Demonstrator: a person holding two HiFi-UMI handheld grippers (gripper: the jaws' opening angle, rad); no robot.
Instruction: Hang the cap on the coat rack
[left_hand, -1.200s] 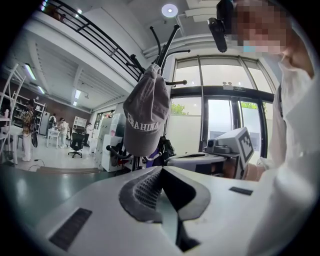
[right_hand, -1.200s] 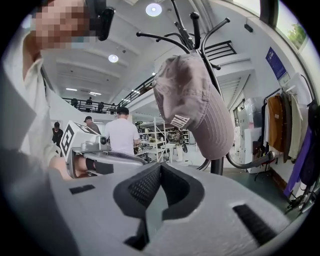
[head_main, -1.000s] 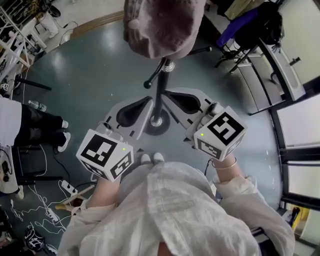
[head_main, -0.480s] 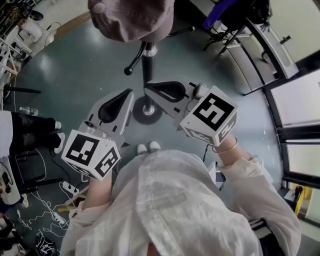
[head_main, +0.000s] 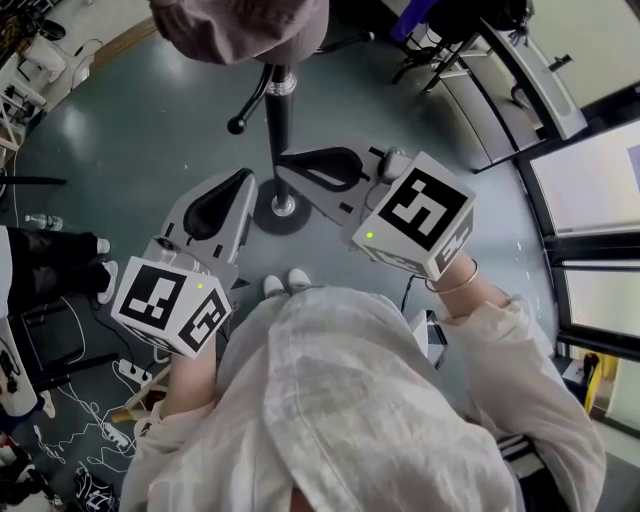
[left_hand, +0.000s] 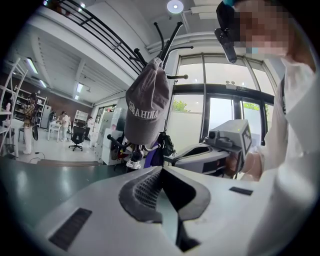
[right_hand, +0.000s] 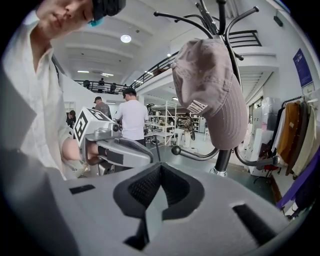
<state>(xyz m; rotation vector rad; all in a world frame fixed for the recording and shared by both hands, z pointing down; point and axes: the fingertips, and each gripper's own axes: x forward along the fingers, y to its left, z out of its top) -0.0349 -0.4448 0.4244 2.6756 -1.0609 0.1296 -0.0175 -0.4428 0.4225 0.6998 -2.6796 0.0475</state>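
A mauve baseball cap (head_main: 240, 25) hangs on the top of the black coat rack (head_main: 278, 120), free of both grippers. In the left gripper view the cap (left_hand: 147, 107) hangs from a hook, brim down, above and beyond the jaws. The right gripper view shows the cap (right_hand: 212, 87) on the rack's hooks (right_hand: 220, 20). My left gripper (head_main: 247, 178) is shut and empty, left of the pole near its round base (head_main: 283, 208). My right gripper (head_main: 283, 160) is also shut and empty, tip close to the pole's right side. Each gripper's jaws meet with nothing between them (left_hand: 161, 172) (right_hand: 160, 170).
A person in black trousers (head_main: 60, 260) stands at the left. Cables and a power strip (head_main: 90, 400) lie on the floor at lower left. Desks and a chair (head_main: 480, 40) stand at the upper right, beside glass walls. Hanging clothes (right_hand: 292, 135) are beyond the rack.
The cap and rack have slid up and left in the head view. Both grippers stayed shut and shifted slightly left, below the cap.
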